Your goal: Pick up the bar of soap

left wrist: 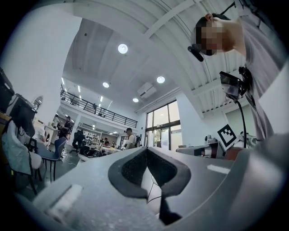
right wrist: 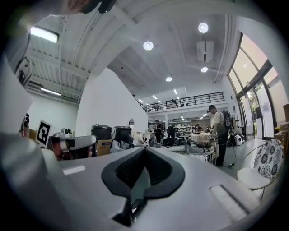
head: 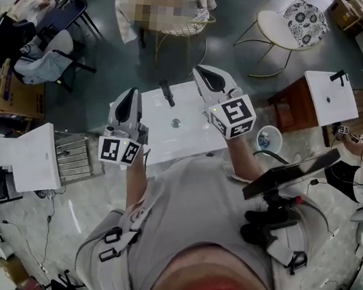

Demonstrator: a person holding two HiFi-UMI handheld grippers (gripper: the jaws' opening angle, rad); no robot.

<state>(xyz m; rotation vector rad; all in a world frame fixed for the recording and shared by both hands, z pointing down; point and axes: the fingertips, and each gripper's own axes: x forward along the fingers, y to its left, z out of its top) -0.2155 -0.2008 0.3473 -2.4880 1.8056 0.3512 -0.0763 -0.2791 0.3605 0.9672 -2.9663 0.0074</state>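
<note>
No bar of soap shows in any view. In the head view my left gripper (head: 131, 96) is held up over the left end of a white basin top (head: 188, 142), its jaws together and empty. My right gripper (head: 205, 72) is raised above the basin top's far right corner, jaws also together with nothing in them. The left gripper view looks out into the room past my left gripper (left wrist: 146, 151), whose dark pads meet. In the right gripper view my right gripper (right wrist: 144, 152) likewise shows its pads closed on each other.
A black tap (head: 167, 93) and a round drain (head: 175, 123) sit on the basin top. A metal rack (head: 73, 157) lies to the left, a small bowl (head: 268, 140) and a white cabinet (head: 331, 97) to the right. Chairs (head: 287, 24) stand beyond.
</note>
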